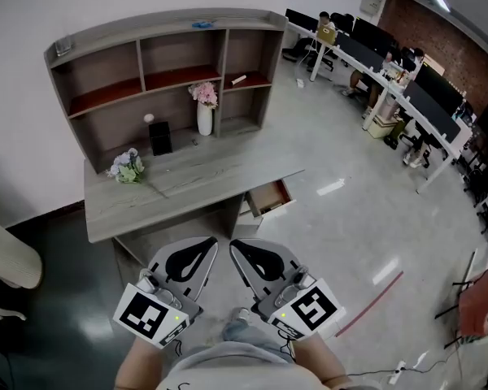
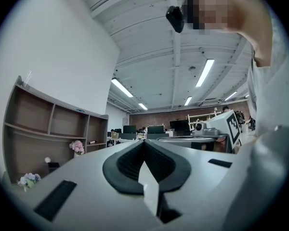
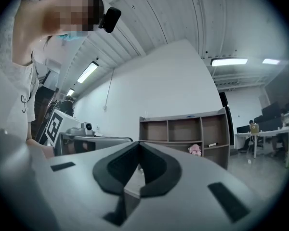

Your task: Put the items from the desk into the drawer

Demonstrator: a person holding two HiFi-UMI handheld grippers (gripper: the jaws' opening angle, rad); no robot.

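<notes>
1. Nearest, both claws sit low in the head view, well apart from the desk (image 1: 211,177). The left gripper (image 1: 205,247) and right gripper (image 1: 240,247) are smooth grey plastic wedges, each with a ribbed black loop-shaped pad.
2. Each gripper view shows its claw clenched: the left gripper (image 2: 144,146) and right gripper (image 3: 137,147) have their tips pressed together with nothing between.
3. The desk is pale grey wood-grain board with a shelf unit (image 1: 138,47) of the same board along its far edge.
4. On the desktop stand a tall white vase (image 1: 205,119) of pink flowers (image 1: 204,93) and, to its left, a matte black box (image 1: 160,137) with a small white ball (image 1: 149,119) above it. Whether the ball touches the box is unclear.
5. A loose bouquet (image 1: 127,166) of pale flowers lies at the far left of the desktop.
6. The drawer (image 1: 270,198) juts open below the desk's right end, brown inside. Its contents are too small to make out.
7. A slim white item (image 1: 239,79) on the right shelf is too small to identify.
8. The glossy floor (image 1: 350,234) reflects ceiling lights.
</notes>
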